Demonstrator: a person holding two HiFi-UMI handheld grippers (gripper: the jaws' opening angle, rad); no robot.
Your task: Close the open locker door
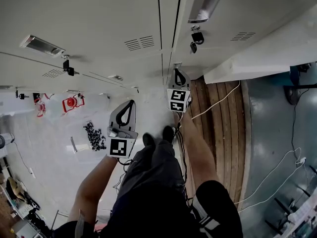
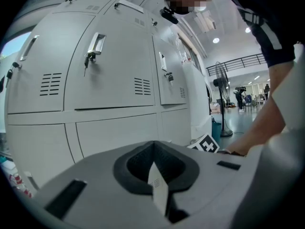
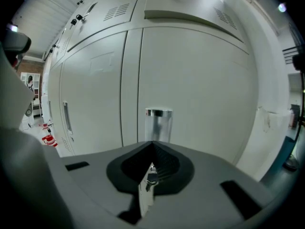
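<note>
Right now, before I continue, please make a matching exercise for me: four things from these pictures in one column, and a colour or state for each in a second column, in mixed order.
Column one
1. left tool
2. right tool
3. floor boards
4. heap of small parts

Column two
A. black, lying on the pale floor
B. shut, facing a shiny handle
C. brown wood
D. shut, with a marker cube showing in its own view

Pairs: 1-D, 2-B, 3-C, 4-A
</note>
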